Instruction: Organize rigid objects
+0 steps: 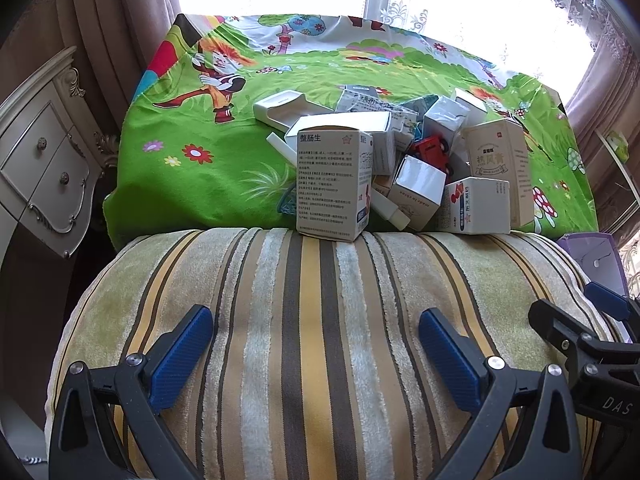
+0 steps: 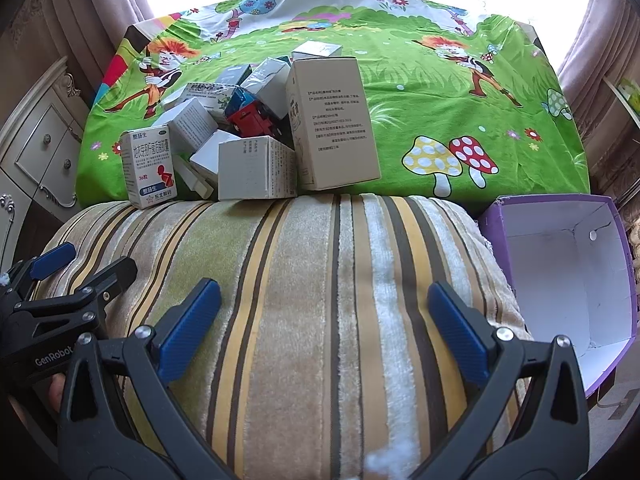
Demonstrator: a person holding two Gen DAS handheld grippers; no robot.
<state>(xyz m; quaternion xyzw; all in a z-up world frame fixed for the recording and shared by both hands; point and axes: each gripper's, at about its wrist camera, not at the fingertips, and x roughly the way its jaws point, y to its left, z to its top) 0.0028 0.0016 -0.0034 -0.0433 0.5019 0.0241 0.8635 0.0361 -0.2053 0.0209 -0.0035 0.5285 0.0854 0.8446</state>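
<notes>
The boxes (image 2: 256, 120) sit heaped on the green cartoon sheet (image 2: 440, 92), just behind the striped cushion (image 2: 320, 280), with a red toy truck (image 2: 254, 118) wedged among them. Your left claw (image 1: 316, 354) and right claw (image 2: 324, 328) both hover over the cushion with jaws spread wide, holding nothing. The purple bin (image 2: 560, 264) lies empty beside the cushion on your right, a likely home for the pile. Start with what stands free at the near edge: the medicine box (image 2: 148, 164) on the left, or the tall tan box (image 2: 332, 120). Close across the narrow faces, squarely, so the cardboard does not buckle. Lift straight up before swinging over, since neighbours lean on each other and may topple.
</notes>
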